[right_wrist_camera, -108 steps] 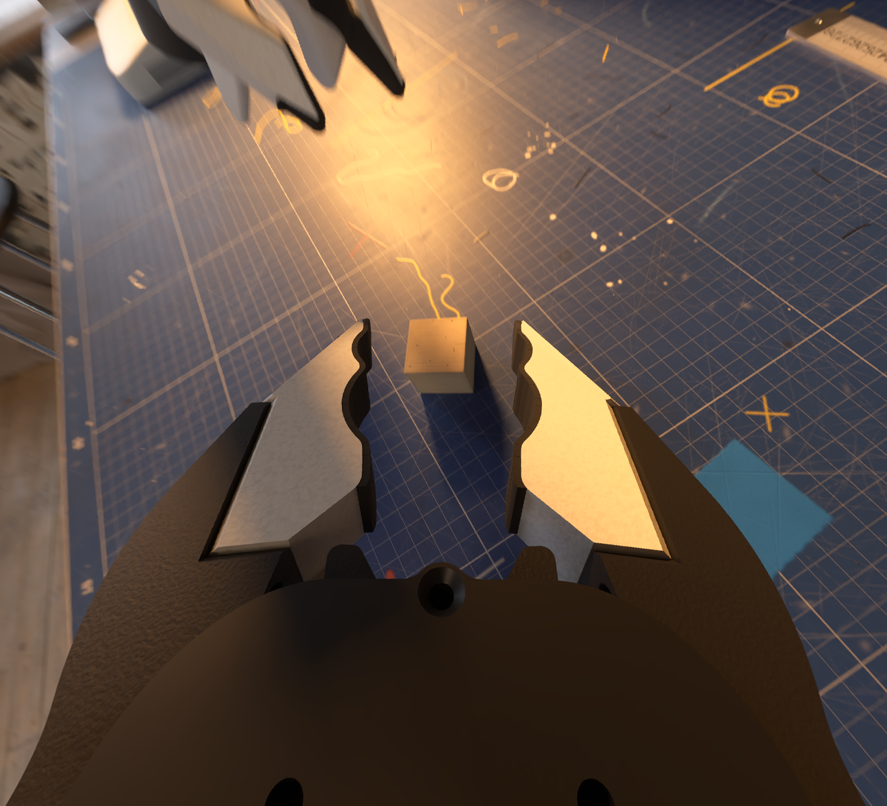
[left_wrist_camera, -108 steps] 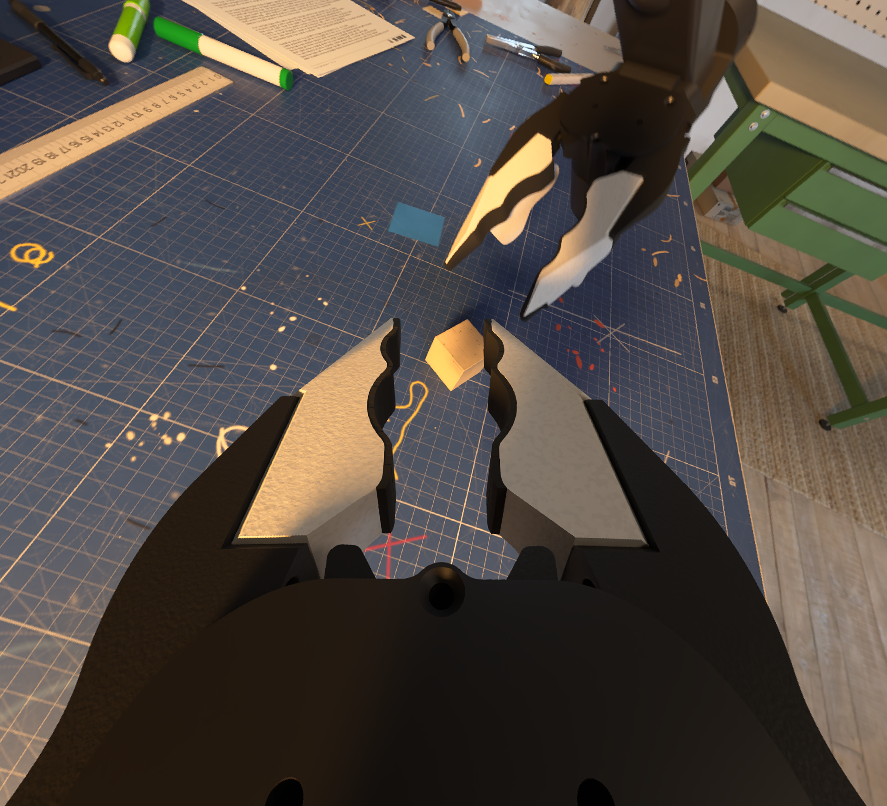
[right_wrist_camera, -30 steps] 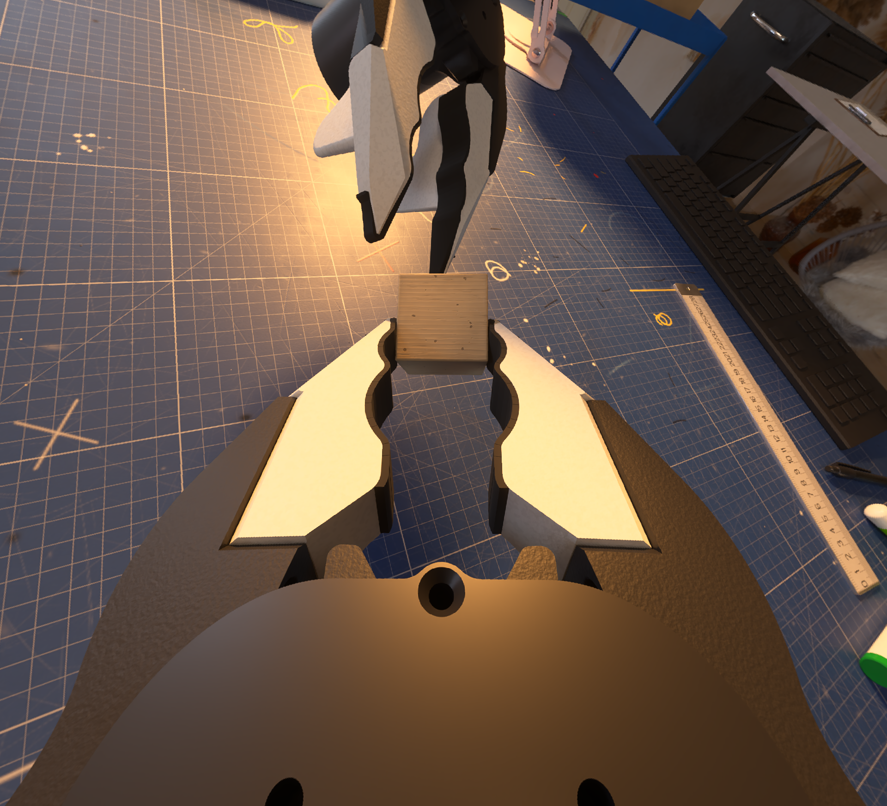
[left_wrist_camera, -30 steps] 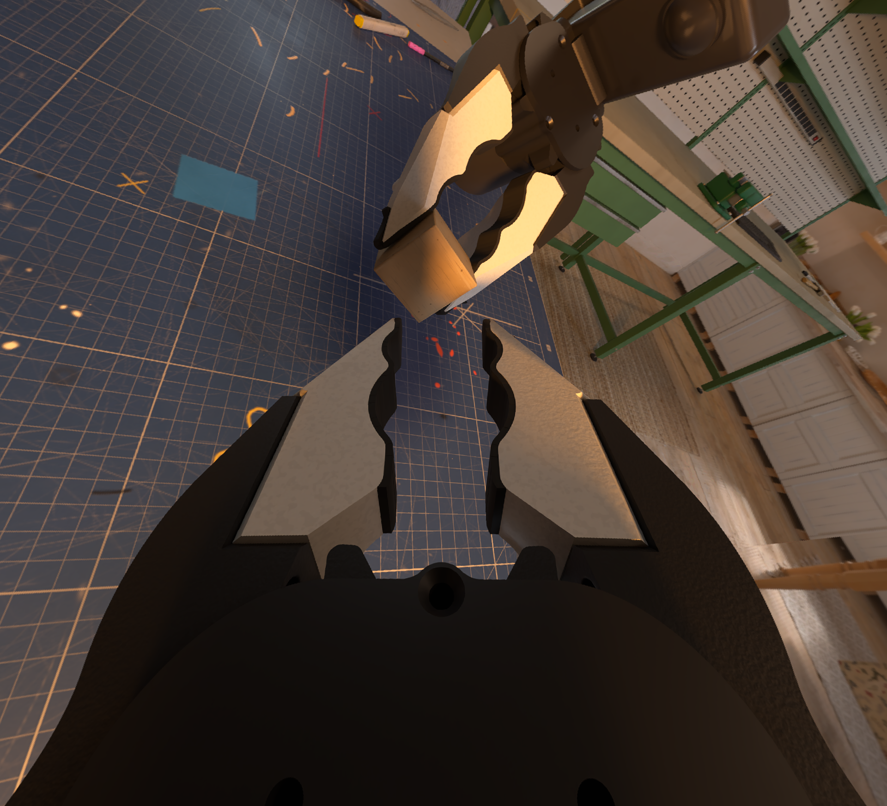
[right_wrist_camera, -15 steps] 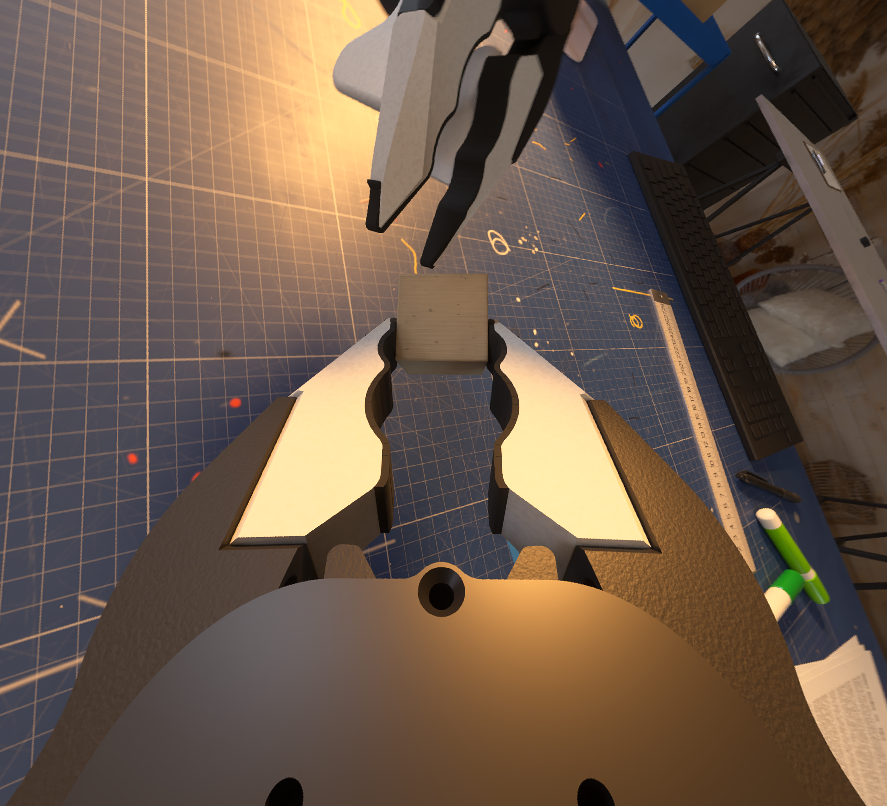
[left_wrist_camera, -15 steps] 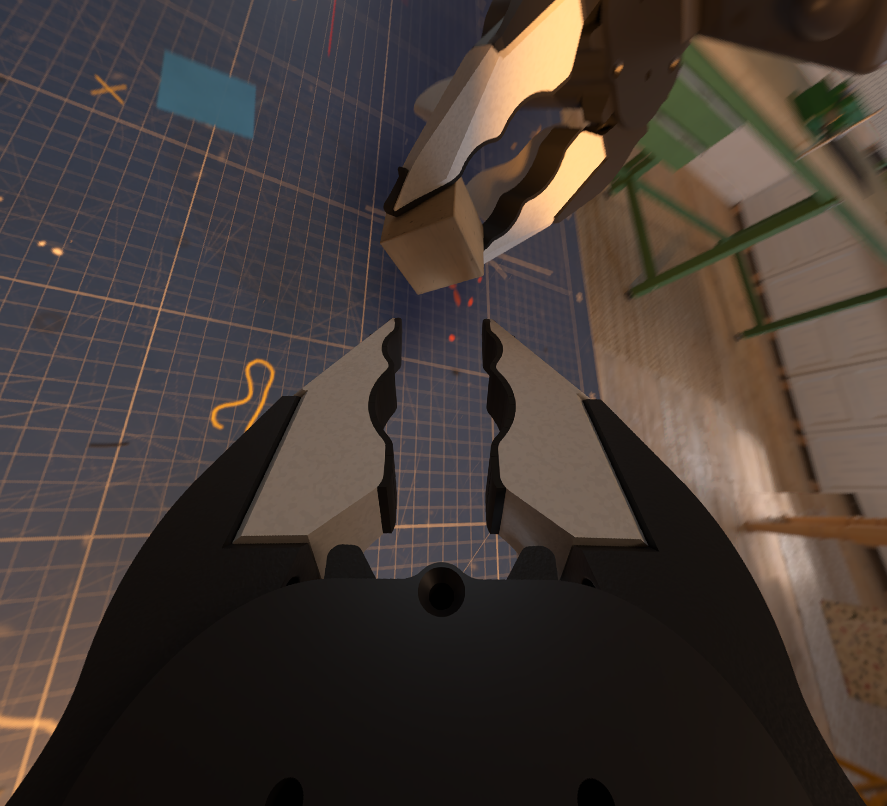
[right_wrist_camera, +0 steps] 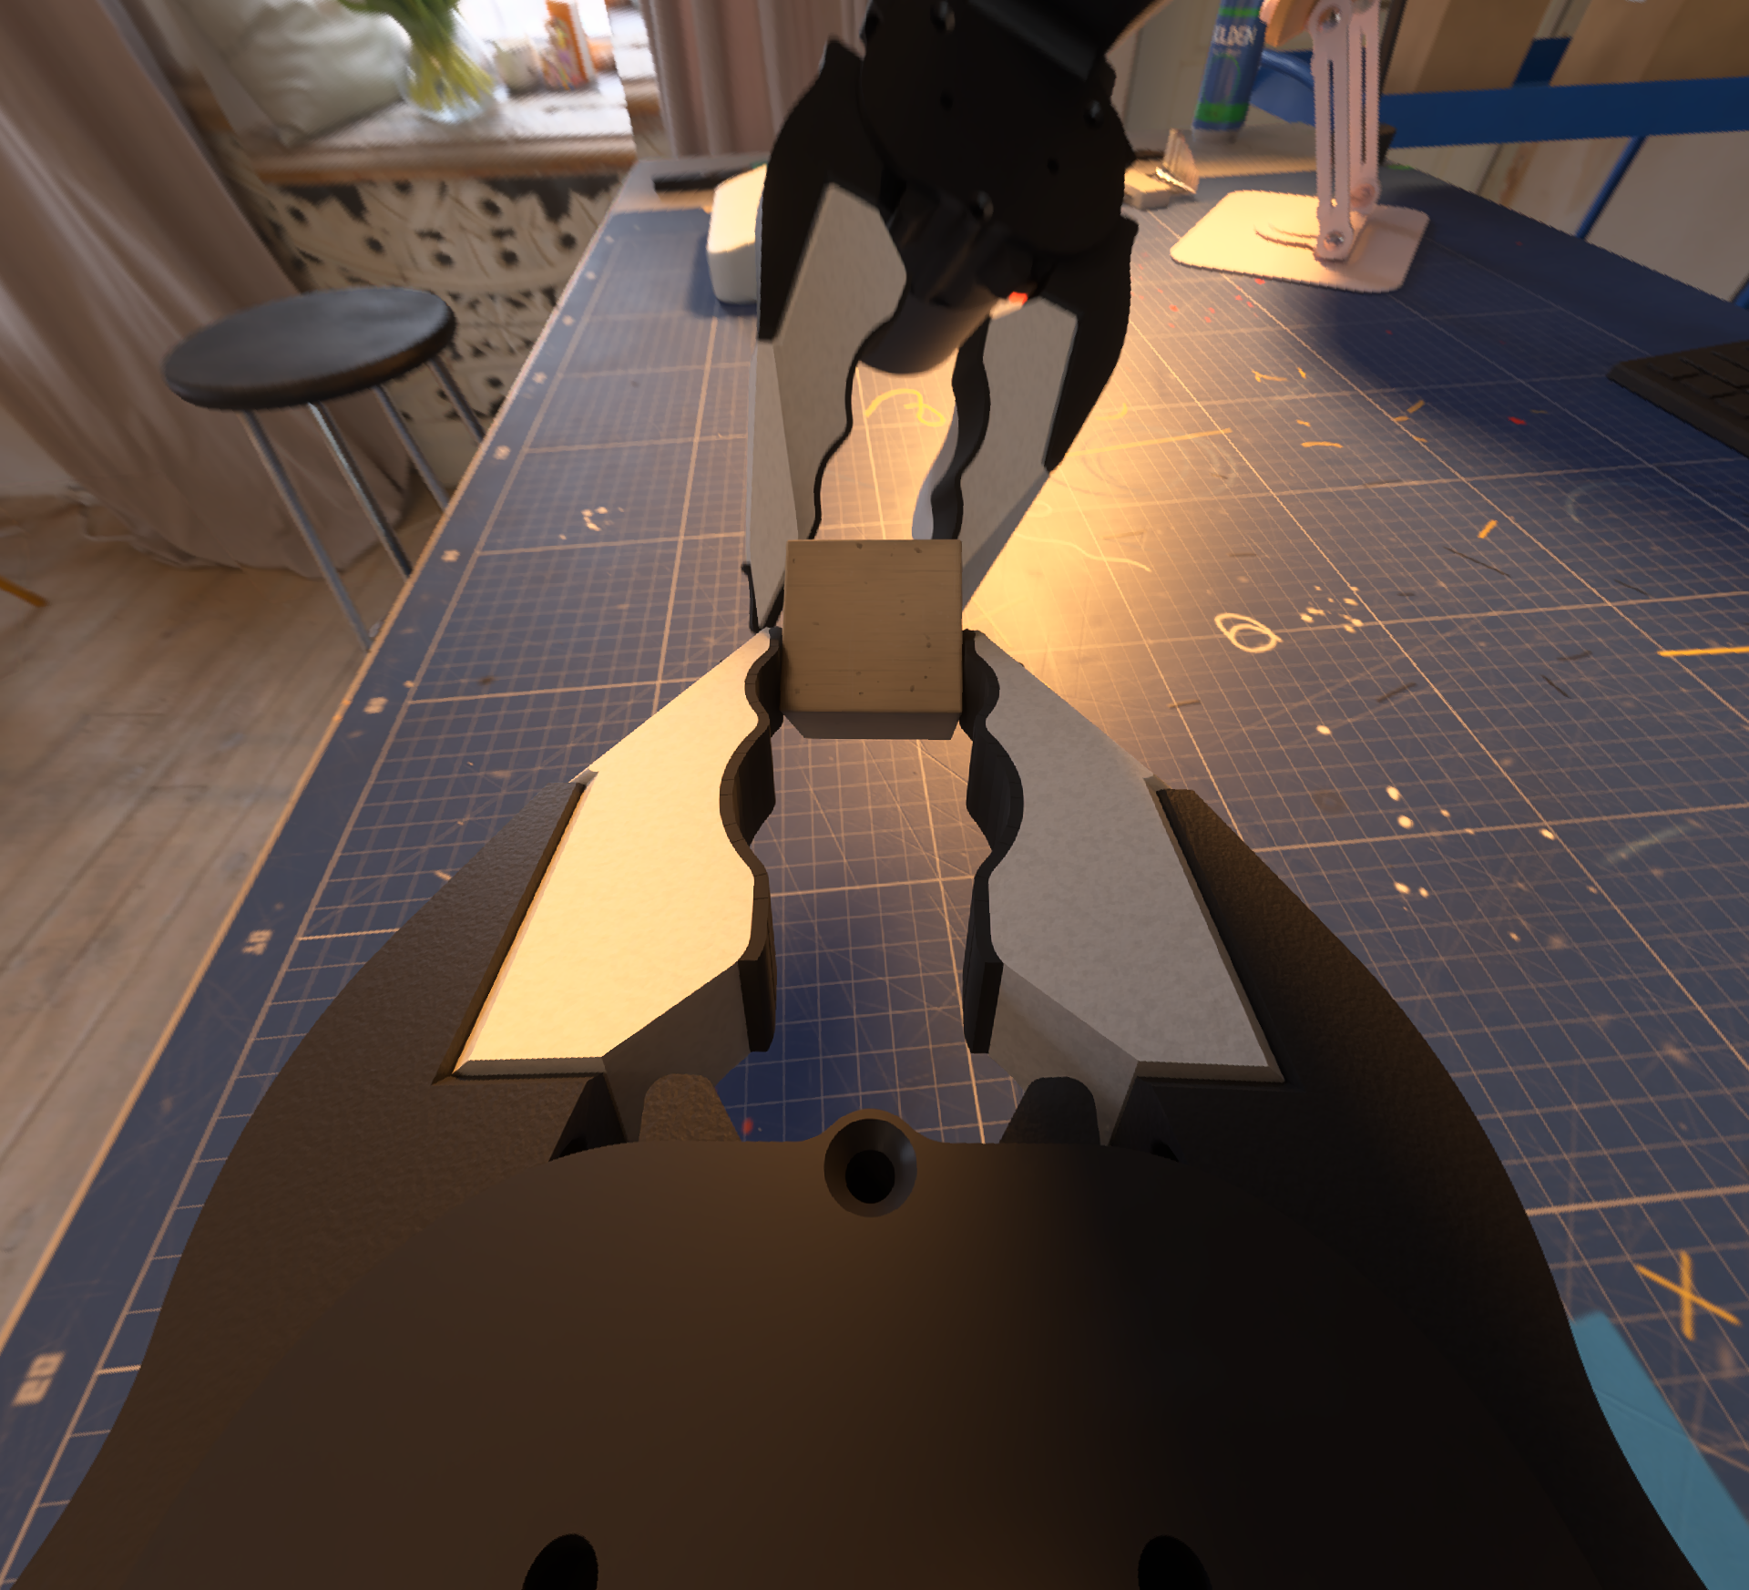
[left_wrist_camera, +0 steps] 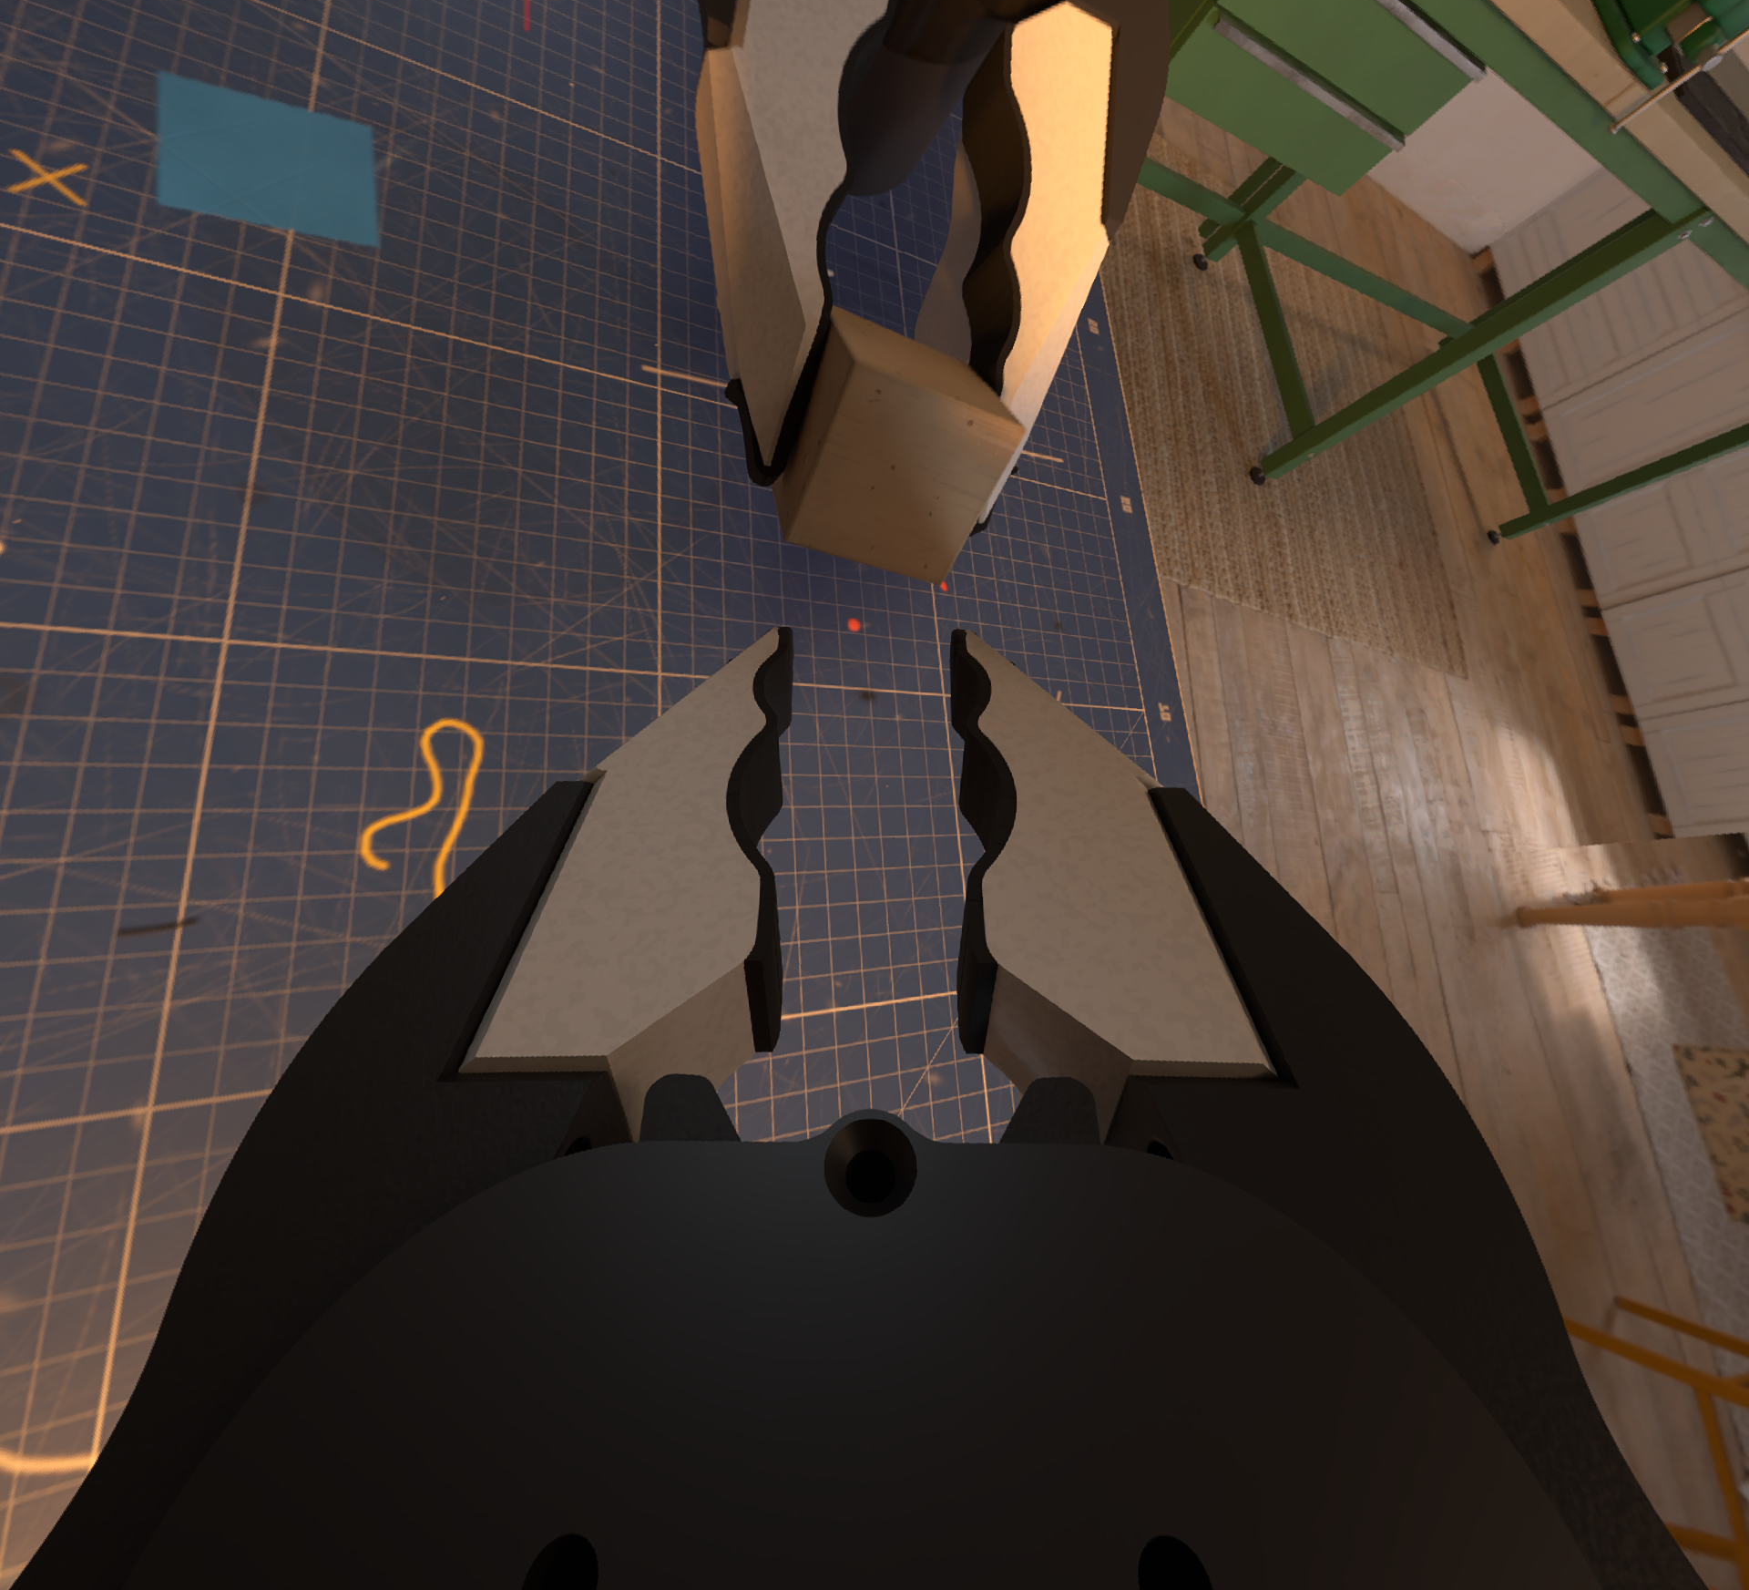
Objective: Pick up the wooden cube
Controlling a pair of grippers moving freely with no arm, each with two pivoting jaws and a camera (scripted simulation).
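The right gripper (right_wrist_camera: pixel 871 645) has the wooden cube (right_wrist_camera: pixel 871 626) pinched between its two fingertips, closed just to the cube's width, and holds it up in the air clear of the counter (right_wrist_camera: pixel 1420 787). In the left wrist view the same cube (left_wrist_camera: pixel 899 456) sits clamped at the tips of the right gripper (left_wrist_camera: pixel 890 446), above the blue cutting mat near the counter's edge where the wooden floor (left_wrist_camera: pixel 1372 787) begins. The left gripper (left_wrist_camera: pixel 866 645) faces it tip to tip, just short of the cube, jaws parted by a narrow gap with nothing between them. A teal square patch (left_wrist_camera: pixel 265 158) lies flat on the mat, well apart from both. A round black stool (right_wrist_camera: pixel 312 347) stands beside the counter's far edge.
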